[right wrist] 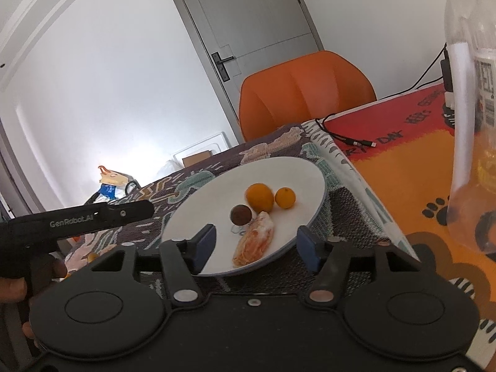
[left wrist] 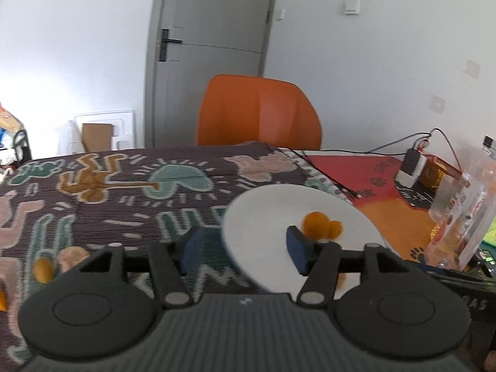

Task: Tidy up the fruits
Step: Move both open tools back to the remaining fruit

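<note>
A white plate [right wrist: 297, 173] lies on the patterned cloth and holds two small oranges [right wrist: 259, 197] [right wrist: 285, 197], a brown round fruit [right wrist: 241, 214] and a peeled orange piece [right wrist: 254, 241]. My right gripper [right wrist: 255, 245] is open and empty just above the plate's near edge. The left gripper's body [right wrist: 77, 220] shows at the left of that view. In the left wrist view the plate [left wrist: 263, 217] is blurred, with oranges [left wrist: 321, 224] on it. My left gripper [left wrist: 246, 249] is open and empty over the plate's left edge. A small orange fruit [left wrist: 42, 269] lies on the cloth at left.
An orange chair [left wrist: 259, 111] stands behind the table. A clear plastic bottle [right wrist: 471, 108] stands close at the right on an orange and red mat [right wrist: 409, 161]. A black cable [right wrist: 344, 136] and a white charger [left wrist: 410, 170] lie on the mat.
</note>
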